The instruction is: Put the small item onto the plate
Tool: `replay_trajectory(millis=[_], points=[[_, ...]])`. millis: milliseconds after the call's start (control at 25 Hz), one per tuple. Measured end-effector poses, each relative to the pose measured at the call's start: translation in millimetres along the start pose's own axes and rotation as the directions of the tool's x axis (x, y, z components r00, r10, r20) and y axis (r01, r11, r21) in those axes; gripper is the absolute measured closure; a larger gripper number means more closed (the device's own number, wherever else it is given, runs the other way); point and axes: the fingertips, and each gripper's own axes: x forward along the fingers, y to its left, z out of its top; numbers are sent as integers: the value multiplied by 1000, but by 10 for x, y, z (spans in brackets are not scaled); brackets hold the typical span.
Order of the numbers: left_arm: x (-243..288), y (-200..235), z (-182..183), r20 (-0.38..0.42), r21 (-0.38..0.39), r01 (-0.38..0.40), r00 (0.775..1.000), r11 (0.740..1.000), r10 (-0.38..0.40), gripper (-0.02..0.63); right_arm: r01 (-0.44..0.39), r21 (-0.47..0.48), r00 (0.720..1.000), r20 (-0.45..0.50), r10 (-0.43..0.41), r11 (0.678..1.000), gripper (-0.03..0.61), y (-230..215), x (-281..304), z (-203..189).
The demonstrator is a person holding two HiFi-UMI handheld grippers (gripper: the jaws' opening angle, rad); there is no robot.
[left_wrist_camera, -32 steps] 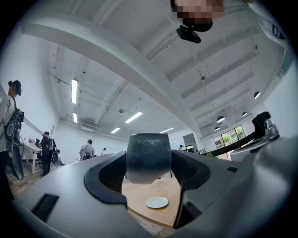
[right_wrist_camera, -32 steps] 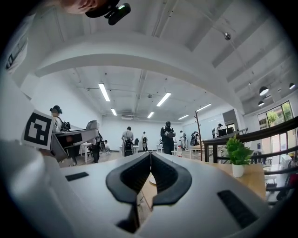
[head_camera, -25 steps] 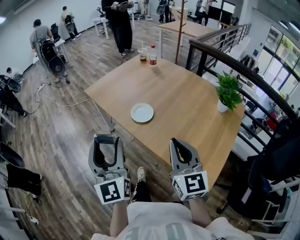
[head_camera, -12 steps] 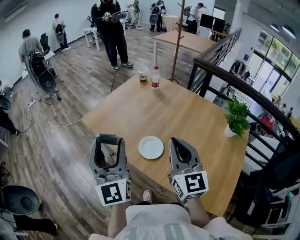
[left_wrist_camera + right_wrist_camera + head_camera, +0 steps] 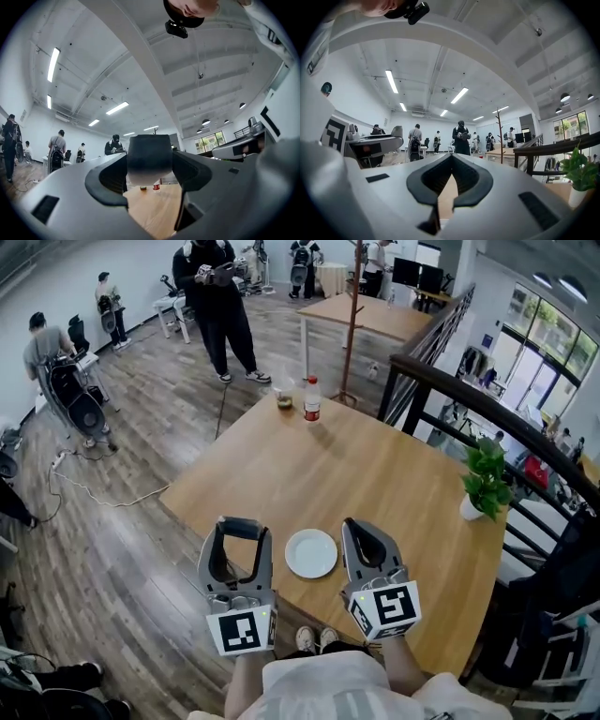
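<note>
Left gripper (image 5: pixel 240 532): clamped on the small item (image 5: pixel 241 525), a dark rounded piece bridging the jaw tips, long axis seemingly crosswise to the jaws. Confirmed in the left gripper view: same small item (image 5: pixel 149 157) filling the jaw gap, with the wood of the table (image 5: pixel 147 208) beyond it.

Right gripper (image 5: pixel 364 529): jaws pressed together, nothing between them.

Plate (image 5: pixel 311 553): white, bare, lying flat on the table (image 5: pixel 375 474) close to the near edge.

Small item: just left of the plate, about level with its far rim in the head view, not yet over it. Height above the wood not readable.

Left gripper just left of the plate, right gripper just right of it, plate between the two. Loaded gripper already adjacent, so judged next move: short shift rightward to over the plate centre, then lower and release.

Compared with one second earlier:
- Plate formerly well ahead of both grippers, now flanked by them.
- Left gripper drawn in closer to the plate rim.
- Grip on the small item unchanged.
- Right gripper shut then as now.
</note>
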Motion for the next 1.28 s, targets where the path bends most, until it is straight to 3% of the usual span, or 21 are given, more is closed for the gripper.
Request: replay_trajectory(millis=[200, 320, 520, 680, 800, 960, 1080, 1280], points=[[171, -120, -102, -26, -10, 34, 999, 999, -34, 308, 0, 19, 1000, -6, 0, 1000, 560, -97, 95, -24], [195, -183, -230, -100, 2, 58, 993, 998, -57, 308, -9, 24, 1000, -22, 10, 1000, 560, -115, 76, -55], [285, -368, -535, -217, 29, 137, 968, 990, -128, 308, -8, 30, 999, -35, 9, 1000, 560, -201, 91, -139], [396, -585, -865, -315, 31, 213, 929, 977, -192, 308, -10, 41, 999, -51, 13, 999, 560, -262, 134, -206], [436, -772, -1234, -431, 10, 278, 868, 961, -246, 308, -7, 49, 997, -72, 11, 999, 560, -305, 129, -287], [395, -971, -1743, -585, -27, 347, 755, 937, -297, 308, 2, 61, 995, -99, 4, 998, 560, -350, 75, -379], [380, -1089, -2018, -655, -49, 384, 685, 922, -320, 308, 13, 72, 993, -115, -5, 997, 560, -420, 62, -426], [359, -1275, -2418, -738, -72, 421, 588, 904, -333, 308, 32, 96, 990, -142, -19, 995, 560, -587, 33, -555]])
